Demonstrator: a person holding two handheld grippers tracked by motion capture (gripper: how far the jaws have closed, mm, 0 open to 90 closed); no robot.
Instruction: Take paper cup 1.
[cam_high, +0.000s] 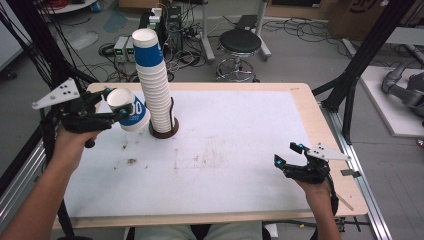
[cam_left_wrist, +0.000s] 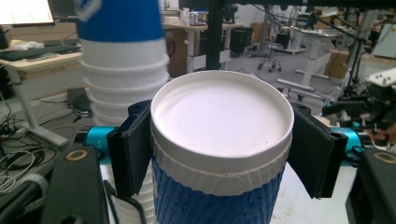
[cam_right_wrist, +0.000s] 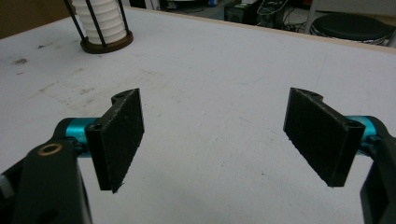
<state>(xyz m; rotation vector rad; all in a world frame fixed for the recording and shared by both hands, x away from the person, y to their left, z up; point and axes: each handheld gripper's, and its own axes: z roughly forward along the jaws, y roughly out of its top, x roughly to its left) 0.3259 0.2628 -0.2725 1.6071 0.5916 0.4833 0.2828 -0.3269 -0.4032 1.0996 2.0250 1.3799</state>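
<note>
Gripping a single paper cup (cam_high: 129, 109) on both sides just below its rim, the left tongs (cam_high: 114, 107) hold it off the worktop (cam_high: 240, 135), tilted so that its open mouth faces back toward the person's left hand (cam_high: 75, 134). The cup is white inside with a blue band around its body. In the left gripper view the two black jaws press flat against opposite sides of the cup (cam_left_wrist: 219, 154), and its round white rim sits squarely between them.

Just beside the held cup, to its right in the high view, stands a tall stack of cups (cam_high: 152, 82) of the same kind, nested upside down, with the top one showing a blue band. The stack rests in a round brown holder (cam_high: 164, 131) with thin black upright rods, near the far left part of the worktop. The held cup is close to the lower part of the stack; whether the two touch cannot be told.

The right tongs (cam_high: 287, 155) are well apart from all this, low over the near right corner of the worktop, held in the person's right hand (cam_high: 316, 186). Their jaws stand wide apart with nothing between them, and the right gripper view looks across the bare, lightly stained white surface toward the holder (cam_right_wrist: 106, 44) in the distance.
</note>
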